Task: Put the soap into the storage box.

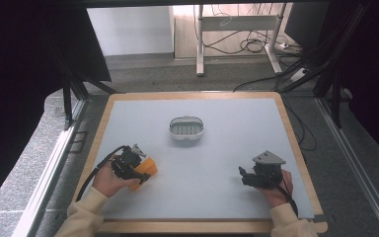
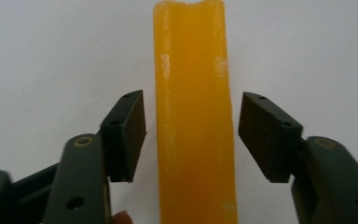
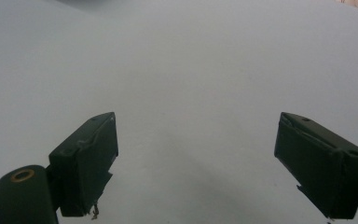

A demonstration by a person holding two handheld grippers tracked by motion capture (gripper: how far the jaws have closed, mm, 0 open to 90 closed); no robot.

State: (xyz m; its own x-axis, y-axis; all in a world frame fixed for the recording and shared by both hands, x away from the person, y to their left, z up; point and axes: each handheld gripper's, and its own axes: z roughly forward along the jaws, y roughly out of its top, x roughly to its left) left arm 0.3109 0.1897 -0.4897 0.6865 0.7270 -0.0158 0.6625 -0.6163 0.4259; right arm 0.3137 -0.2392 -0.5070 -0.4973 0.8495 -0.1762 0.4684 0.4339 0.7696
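The orange bar (image 2: 194,116) lies near the table's (image 1: 227,148) left edge, between the left gripper's (image 2: 191,135) narrowed jaws, pads seemingly not yet touching. An off-centre squeeze could twist it away. The right gripper (image 3: 196,163) gapes wide, empty.

Waxy, faintly glossy orange bar (image 2: 195,116) with a rough chipped end, matt pale worktop (image 1: 227,163) with wooden edging, smooth white plastic dish (image 1: 186,128), matt black gripper pads (image 2: 127,135)
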